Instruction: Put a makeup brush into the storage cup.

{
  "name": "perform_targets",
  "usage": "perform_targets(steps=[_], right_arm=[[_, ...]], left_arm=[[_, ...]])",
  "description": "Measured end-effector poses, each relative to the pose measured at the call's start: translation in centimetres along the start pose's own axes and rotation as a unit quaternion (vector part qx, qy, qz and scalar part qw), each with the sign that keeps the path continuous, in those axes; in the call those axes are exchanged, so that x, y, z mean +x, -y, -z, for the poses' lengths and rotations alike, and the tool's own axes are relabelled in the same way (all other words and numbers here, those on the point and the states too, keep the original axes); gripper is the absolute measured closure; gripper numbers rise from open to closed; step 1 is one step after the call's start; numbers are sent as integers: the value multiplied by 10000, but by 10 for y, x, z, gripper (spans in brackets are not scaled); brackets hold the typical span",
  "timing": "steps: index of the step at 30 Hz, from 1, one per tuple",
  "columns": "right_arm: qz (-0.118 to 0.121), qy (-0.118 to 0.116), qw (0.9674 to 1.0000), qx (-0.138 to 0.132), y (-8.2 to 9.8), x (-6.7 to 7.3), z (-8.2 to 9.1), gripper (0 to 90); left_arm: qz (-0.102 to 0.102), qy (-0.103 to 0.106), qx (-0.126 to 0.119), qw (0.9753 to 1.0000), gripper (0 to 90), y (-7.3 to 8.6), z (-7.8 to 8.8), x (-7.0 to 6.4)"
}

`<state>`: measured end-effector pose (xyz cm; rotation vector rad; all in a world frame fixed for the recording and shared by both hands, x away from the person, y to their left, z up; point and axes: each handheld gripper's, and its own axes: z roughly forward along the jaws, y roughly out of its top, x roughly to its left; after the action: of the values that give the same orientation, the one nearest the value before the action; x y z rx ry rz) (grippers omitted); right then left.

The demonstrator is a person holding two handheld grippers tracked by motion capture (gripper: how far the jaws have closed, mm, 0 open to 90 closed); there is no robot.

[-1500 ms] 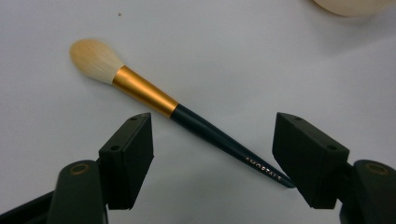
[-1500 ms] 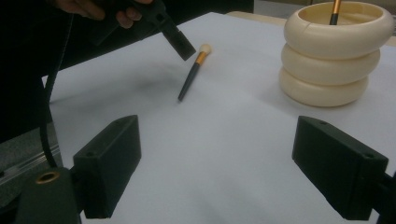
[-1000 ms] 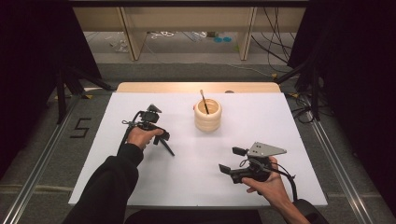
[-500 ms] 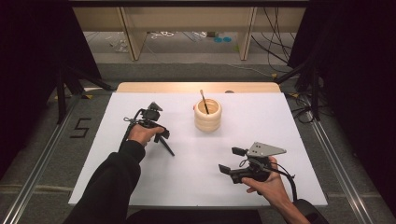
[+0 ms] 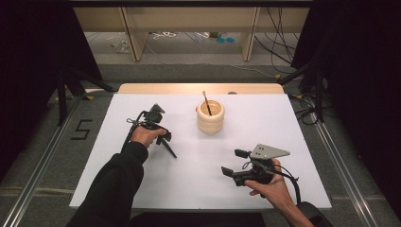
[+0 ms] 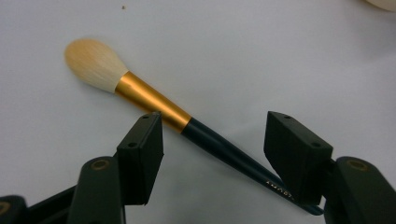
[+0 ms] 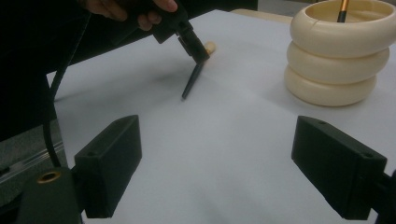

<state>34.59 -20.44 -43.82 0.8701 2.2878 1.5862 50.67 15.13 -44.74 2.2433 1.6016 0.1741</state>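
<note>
The left gripper [image 6: 212, 140] is lowered over a makeup brush [image 6: 154, 105] that lies flat on the white table [image 5: 189, 184]. Its jaws have just been closing, but they are not yet pressing: the brush handle passes between them at a slant, with a gap on each side. The pale bristle head points away from the gripper, then comes the gold collar, then the dark handle, whose end reaches under the right jaw. In the high view, the left gripper [image 5: 153, 124] is at the left part of the table, and the brush handle [image 5: 168, 147] comes out below it toward the person.

The right gripper [image 7: 217, 172] has its jaws wide apart with nothing between them. It is held near the front right of the table, well apart from the brush.

A cream ribbed holder [image 5: 210, 117] stands near the far middle of the table, with another thin brush [image 5: 206, 102] standing in it.
</note>
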Motion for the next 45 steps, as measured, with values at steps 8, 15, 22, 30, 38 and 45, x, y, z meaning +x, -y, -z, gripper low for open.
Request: perform_targets(steps=[8,15,22,30,38,45], right_arm=[[-7,3,10000,7,0,0,0,167],[9,0,10000,76,0,0,1,168],[29,24,9999,100,-1,0,2,169],[24,2,10000,97,-1,0,2,171],[22,-9,10000,92,-1,1,1,172],[32,-17,10000,91,0,1,1,173]], left_arm=[[40,-20,78,10000,382,-2,-7,0],[94,-79,112,9999,399,-2,-11,3],[29,-136,173,9998,445,-2,-12,4],[-59,-144,233,9996,550,-1,-16,5],[114,-153,283,9994,699,1,-15,7],[-15,-180,389,9991,759,0,-14,9]])
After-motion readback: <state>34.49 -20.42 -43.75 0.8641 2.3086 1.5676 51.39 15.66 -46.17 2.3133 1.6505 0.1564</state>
